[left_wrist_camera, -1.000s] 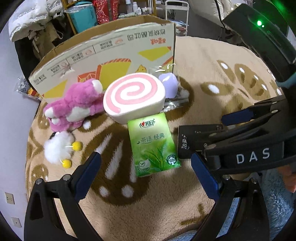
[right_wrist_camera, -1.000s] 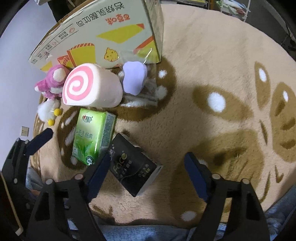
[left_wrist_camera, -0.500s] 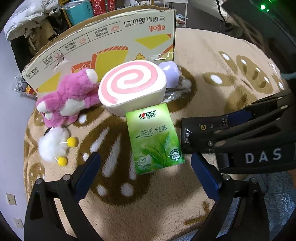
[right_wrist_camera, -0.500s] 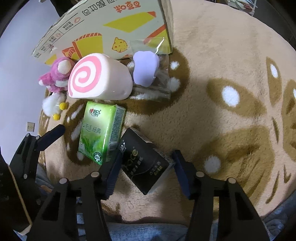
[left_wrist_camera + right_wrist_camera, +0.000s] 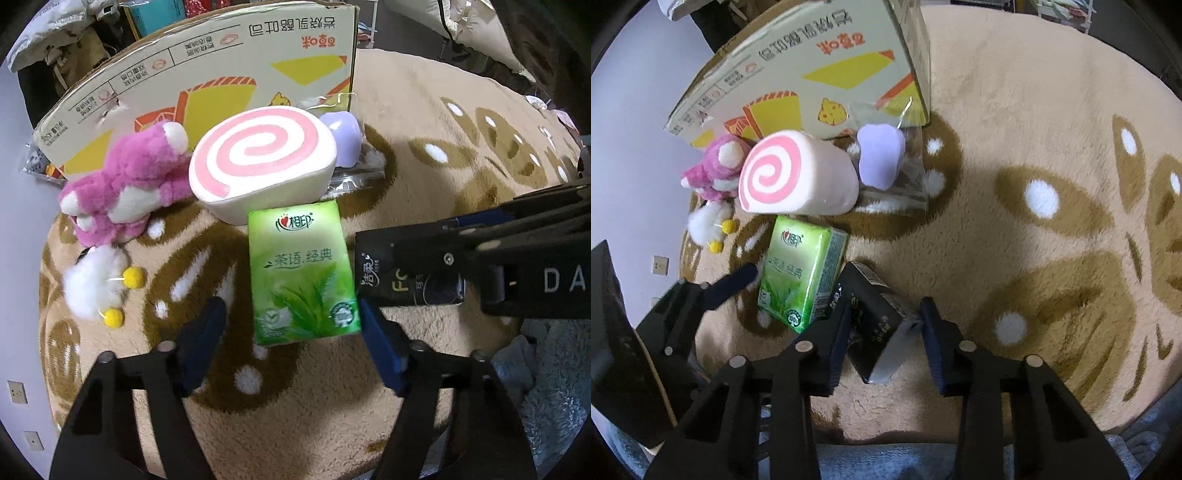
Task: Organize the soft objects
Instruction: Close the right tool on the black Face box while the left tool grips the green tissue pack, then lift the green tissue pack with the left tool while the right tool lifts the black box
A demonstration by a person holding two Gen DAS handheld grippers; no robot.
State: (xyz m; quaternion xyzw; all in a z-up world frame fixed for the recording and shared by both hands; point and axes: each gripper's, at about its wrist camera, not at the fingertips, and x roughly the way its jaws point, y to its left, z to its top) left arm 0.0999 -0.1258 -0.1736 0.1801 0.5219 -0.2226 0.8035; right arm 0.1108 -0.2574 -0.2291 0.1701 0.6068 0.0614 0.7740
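Green tissue pack (image 5: 301, 275) now between closing left tongs (image 5: 291, 332).

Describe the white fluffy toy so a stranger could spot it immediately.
Start at the printed cardboard box standing on the tan rug. In front of it lies a pink plush; just beyond is the small white puff, alone in having two yellow pompoms.

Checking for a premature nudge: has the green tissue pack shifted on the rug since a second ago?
No. The green tissue pack lies against the swirl roll cushion as before.
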